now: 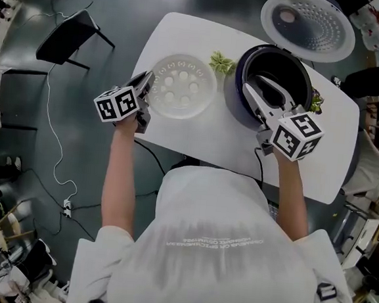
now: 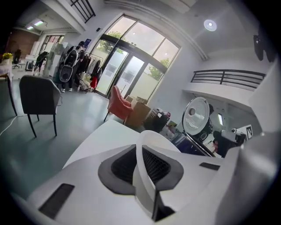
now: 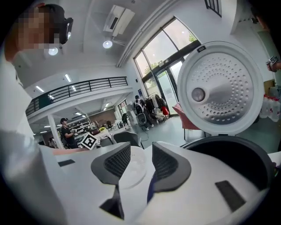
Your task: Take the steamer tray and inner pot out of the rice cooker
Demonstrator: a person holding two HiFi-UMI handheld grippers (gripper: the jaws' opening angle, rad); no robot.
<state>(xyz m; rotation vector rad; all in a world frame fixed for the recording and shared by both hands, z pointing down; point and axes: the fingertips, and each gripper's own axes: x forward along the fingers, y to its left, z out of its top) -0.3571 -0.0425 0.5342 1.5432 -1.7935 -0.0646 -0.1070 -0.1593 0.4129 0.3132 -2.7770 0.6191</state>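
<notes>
The translucent steamer tray [image 1: 182, 86] with round holes lies on the white table [image 1: 204, 139], left of the dark rice cooker [image 1: 236, 104]. My left gripper [image 1: 146, 86] is shut on the tray's left rim. In the left gripper view that thin white rim [image 2: 153, 138] stands edge-on between the pads of the left gripper [image 2: 142, 165]. The cooker's lid [image 1: 308, 25] stands up, and the dark inner pot [image 1: 282, 75] sits inside. My right gripper [image 1: 253, 87] reaches into the pot near its left wall, open. The right gripper [image 3: 136, 165] has nothing pressed between its pads, and a strip of dark rim shows low in the gap.
A small green object [image 1: 221, 62] lies between tray and cooker, another [image 1: 316, 102] at the cooker's right. A black chair [image 1: 71, 38] stands left of the table and a white cable [image 1: 55, 142] trails on the floor. The raised lid [image 3: 217, 92] looms over the pot.
</notes>
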